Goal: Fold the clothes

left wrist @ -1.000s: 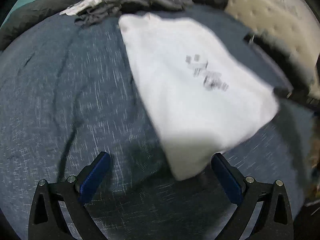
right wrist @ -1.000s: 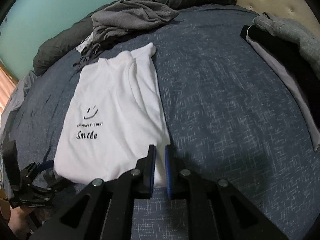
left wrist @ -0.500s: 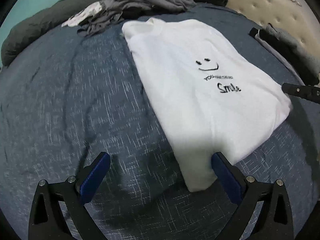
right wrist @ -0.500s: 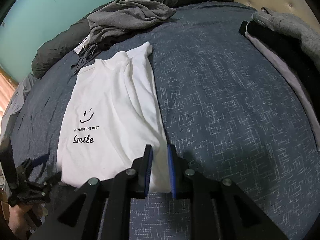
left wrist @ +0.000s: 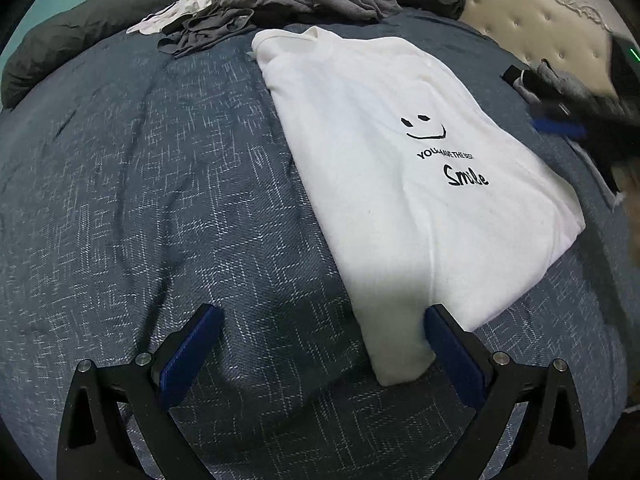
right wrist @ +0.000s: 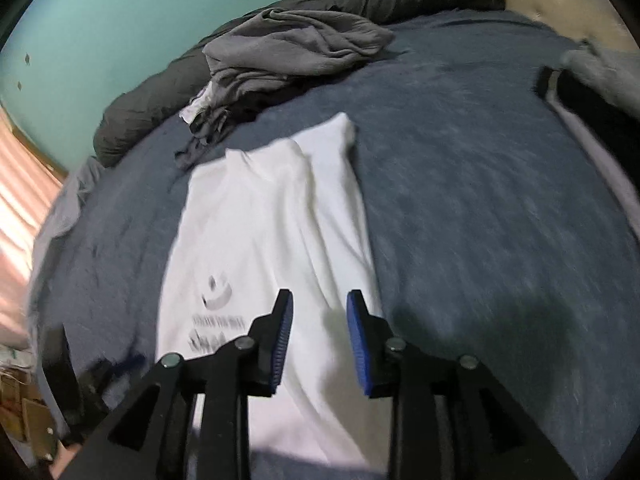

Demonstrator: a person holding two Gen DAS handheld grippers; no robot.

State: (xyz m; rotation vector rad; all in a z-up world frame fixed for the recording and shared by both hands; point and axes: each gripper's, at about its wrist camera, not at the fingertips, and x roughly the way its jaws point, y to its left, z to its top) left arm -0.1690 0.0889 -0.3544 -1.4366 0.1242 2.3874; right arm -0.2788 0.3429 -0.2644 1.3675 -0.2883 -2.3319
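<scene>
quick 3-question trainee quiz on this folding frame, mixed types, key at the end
1. True or false: the white T-shirt lies printed side up on the blue bedspread.
2. Which gripper has a corner of the shirt between its fingers? A) left gripper B) right gripper C) neither
3. Fill in: the large printed word under the smiley face reads ____.

Key
1. True.
2. A: the shirt's near corner sits inside the wide-open left jaws, unpinched. The right jaws are opening above the shirt.
3. Smile.
</scene>
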